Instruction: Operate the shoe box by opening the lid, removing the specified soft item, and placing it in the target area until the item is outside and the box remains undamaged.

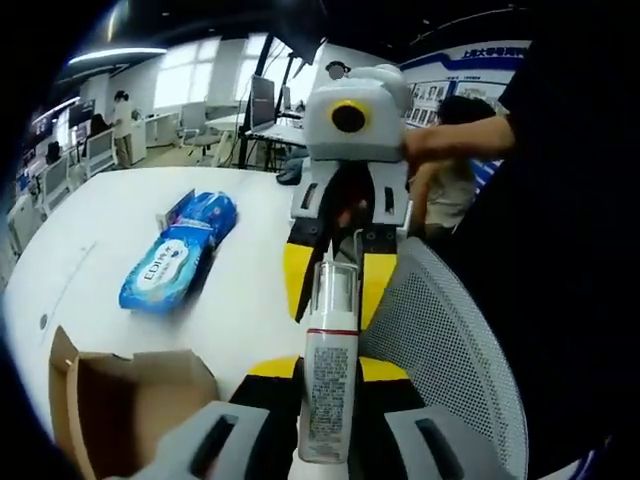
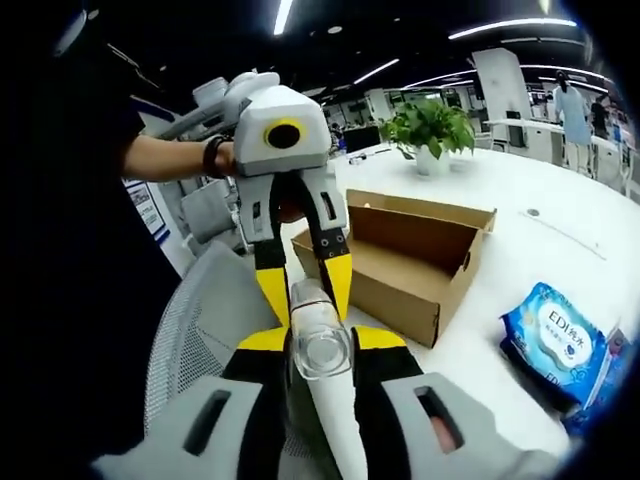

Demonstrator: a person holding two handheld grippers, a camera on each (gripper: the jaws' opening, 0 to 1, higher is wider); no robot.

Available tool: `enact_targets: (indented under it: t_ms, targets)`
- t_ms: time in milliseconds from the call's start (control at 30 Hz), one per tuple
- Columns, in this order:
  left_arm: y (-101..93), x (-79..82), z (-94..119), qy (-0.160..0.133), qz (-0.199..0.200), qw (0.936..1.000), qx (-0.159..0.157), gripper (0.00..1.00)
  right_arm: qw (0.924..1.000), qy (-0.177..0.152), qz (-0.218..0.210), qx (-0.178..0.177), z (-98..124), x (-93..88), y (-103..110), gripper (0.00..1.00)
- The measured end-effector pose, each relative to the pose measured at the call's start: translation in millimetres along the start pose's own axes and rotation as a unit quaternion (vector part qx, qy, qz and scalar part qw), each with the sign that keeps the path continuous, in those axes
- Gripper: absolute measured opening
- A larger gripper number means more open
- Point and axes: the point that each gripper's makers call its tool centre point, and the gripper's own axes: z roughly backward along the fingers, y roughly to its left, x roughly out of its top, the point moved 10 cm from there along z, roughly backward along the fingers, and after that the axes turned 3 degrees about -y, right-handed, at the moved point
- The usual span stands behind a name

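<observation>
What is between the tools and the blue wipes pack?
Nothing visible blocks the blue wipes pack on the white table. But the left tool and right tool are both shut on a white bottle, so neither is free.

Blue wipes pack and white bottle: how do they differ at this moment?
The blue wipes pack lies flat on the white table, untouched; the white bottle is held up off the table between both grippers, the left gripper and the right gripper. The pack is a soft pouch; the bottle is a rigid cylinder with a clear cap. Both are outside the cardboard box.
</observation>
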Motion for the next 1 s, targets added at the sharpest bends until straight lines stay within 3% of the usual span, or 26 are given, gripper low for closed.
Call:
enact_targets:
  t_ms: [300, 467, 667, 1000]
  targets:
    - [1.6, -1.6, -8.7, 0.017, -0.008, 0.9997, -0.016, 0.2, 0.9997, 0.023, 0.011, 0.001, -1.3, -2.9, 0.2, 0.19]
    - [1.4, 3.3, -9.5, -0.007, 0.003, 0.9997, -0.023, 0.2, 0.9999, 0.012, 0.006, -0.004, 1.5, -2.2, -0.3, 0.2]
    - [2.7, 2.5, -13.6, 0.002, -0.003, 0.9997, -0.023, 0.2, 0.9997, 0.022, 0.007, -0.01, 0.6, -3.7, -0.4, 0.19]
    - [8.1, -4.6, -17.8, -0.028, 0.032, 0.9991, 0.004, 0.23, 0.999, 0.025, -0.017, -0.032, 5.3, -7.4, -5.3, 0.19]
